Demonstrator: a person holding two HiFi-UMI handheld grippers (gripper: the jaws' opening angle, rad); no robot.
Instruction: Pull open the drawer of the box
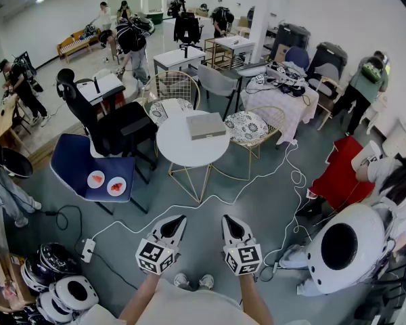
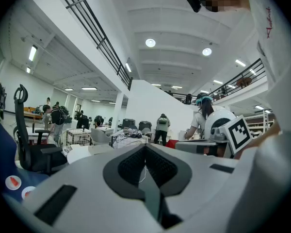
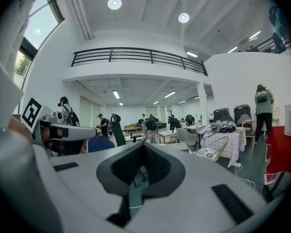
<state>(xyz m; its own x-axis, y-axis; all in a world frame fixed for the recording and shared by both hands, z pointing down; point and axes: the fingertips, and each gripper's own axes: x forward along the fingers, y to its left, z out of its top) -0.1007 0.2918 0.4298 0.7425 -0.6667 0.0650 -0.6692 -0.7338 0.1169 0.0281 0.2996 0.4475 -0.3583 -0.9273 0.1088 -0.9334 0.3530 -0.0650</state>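
Observation:
A flat grey box (image 1: 205, 124) lies on the round white table (image 1: 179, 151) some way ahead of me; I cannot make out its drawer from here. Both grippers are held low and level in front of the person, well short of the table. My left gripper (image 1: 176, 221) has its jaws together with nothing between them, and its tips meet in its own view (image 2: 145, 147). My right gripper (image 1: 229, 221) is likewise shut and empty (image 3: 144, 147). Each gripper shows at the edge of the other's view.
A black office chair (image 1: 105, 124) and a blue seat (image 1: 81, 171) with two plates stand left of the table. Wire chairs (image 1: 254, 128) stand behind and right of it. White cable (image 1: 287, 175), a power strip (image 1: 88, 249), helmets (image 1: 54, 279) and a white pod (image 1: 342, 246) lie on the floor.

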